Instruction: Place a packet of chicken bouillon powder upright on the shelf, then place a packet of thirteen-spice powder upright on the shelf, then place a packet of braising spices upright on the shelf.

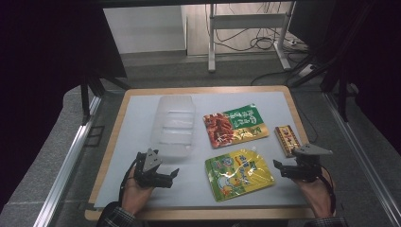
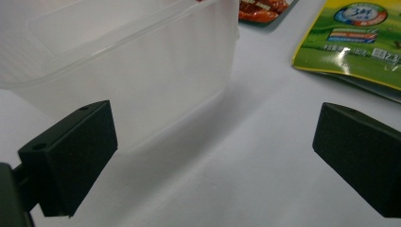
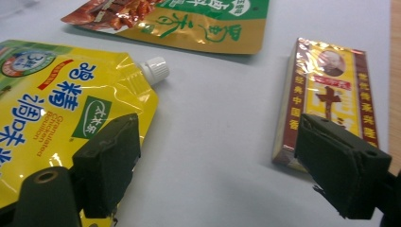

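A translucent plastic container (image 1: 172, 125) stands at the table's middle left, its near wall (image 2: 142, 80) just beyond my left gripper's left pad. My left gripper (image 1: 171, 177) (image 2: 213, 127) rests low in front of it, open, with only bare table between the jaws. A yellow spouted pouch (image 1: 239, 172) (image 3: 56, 104) lies at the front centre, with a red-and-green snack pouch (image 1: 235, 125) (image 3: 189, 23) behind it. A small red-and-gold box (image 1: 287, 139) (image 3: 331, 94) lies at the right. My right gripper (image 1: 279, 169) (image 3: 217, 127) is open between the yellow pouch and the box, holding nothing.
The white mat (image 1: 142, 184) covers a wooden-edged table (image 1: 111, 142). Metal rails (image 1: 66, 165) run along both sides. A stand frame and cables (image 1: 250, 38) sit on the floor beyond the far edge.
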